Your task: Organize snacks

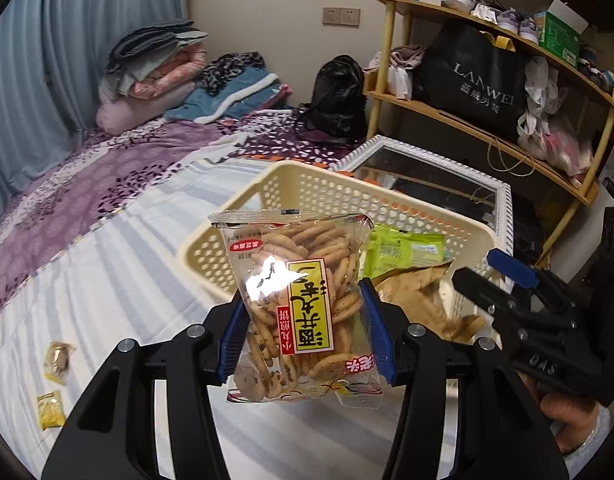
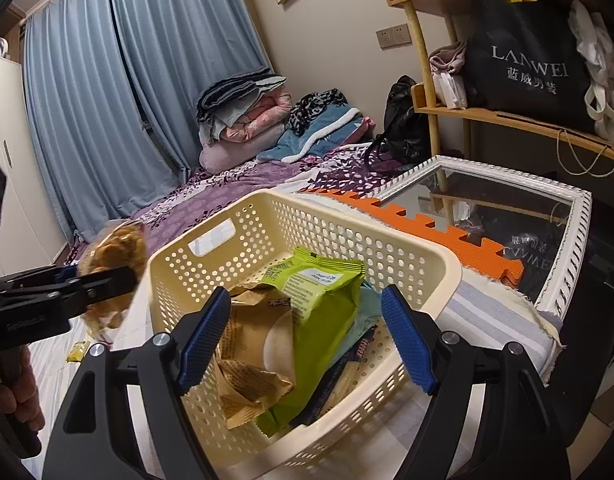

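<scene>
My left gripper (image 1: 303,296) is shut on a clear bag of small round crackers (image 1: 295,308) with a yellow label, held up above the striped bed sheet in front of the cream perforated basket (image 1: 307,184). In the right wrist view that bag (image 2: 115,248) hangs blurred at the basket's left side. My right gripper (image 2: 307,296) stands open over the basket (image 2: 347,220), with nothing pinched between its blue pads (image 2: 205,336). Inside lie a green snack pack (image 2: 319,292), a brown paper pack (image 2: 255,344) and a dark packet underneath.
Two small wrapped candies (image 1: 59,360) (image 1: 51,410) lie on the sheet at lower left. A white-framed mirror (image 2: 567,240) and an orange foam mat (image 2: 427,228) sit right behind the basket. A wooden shelf (image 1: 467,120) stands at right, folded bedding (image 1: 155,68) at the back.
</scene>
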`<state>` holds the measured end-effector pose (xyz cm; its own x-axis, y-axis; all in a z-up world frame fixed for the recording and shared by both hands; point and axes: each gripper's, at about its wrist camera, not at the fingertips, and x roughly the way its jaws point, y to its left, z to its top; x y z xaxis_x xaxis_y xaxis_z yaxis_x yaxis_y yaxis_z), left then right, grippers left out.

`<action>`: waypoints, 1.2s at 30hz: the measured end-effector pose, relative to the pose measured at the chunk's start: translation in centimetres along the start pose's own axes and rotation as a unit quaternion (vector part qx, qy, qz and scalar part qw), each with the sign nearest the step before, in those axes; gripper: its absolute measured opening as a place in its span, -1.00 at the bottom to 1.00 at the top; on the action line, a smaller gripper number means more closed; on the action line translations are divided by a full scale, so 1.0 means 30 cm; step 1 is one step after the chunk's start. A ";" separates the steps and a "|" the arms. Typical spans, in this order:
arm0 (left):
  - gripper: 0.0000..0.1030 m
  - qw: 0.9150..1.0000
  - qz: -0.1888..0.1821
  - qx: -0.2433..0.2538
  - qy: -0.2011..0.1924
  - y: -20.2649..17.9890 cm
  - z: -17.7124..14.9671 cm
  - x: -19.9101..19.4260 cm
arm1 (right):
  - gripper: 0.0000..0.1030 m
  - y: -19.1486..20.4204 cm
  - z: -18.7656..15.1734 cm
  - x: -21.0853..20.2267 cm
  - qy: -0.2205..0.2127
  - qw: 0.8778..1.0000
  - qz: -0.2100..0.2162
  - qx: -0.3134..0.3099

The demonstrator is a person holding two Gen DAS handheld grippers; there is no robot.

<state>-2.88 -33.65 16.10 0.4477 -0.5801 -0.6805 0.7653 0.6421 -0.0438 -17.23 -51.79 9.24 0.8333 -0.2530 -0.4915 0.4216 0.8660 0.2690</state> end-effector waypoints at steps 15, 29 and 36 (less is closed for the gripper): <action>0.61 1.000 -0.026 -0.008 0.000 -0.032 0.030 0.090 | 0.50 -0.009 -0.007 0.003 0.001 1.000 -0.006 0.000; 0.82 1.000 0.020 0.003 -0.006 0.004 0.008 0.048 | 0.50 0.038 0.006 -0.020 -0.005 1.000 -0.003 -0.014; 0.91 0.999 0.047 0.003 -0.004 0.028 -0.003 0.022 | 0.50 0.065 0.011 -0.036 -0.007 1.000 -0.001 -0.020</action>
<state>-1.98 -33.46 15.54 0.5223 -0.5213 -0.6748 0.7222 0.6912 0.0250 -17.18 -49.97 10.58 0.8377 -0.2611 -0.4797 0.4091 0.8819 0.2342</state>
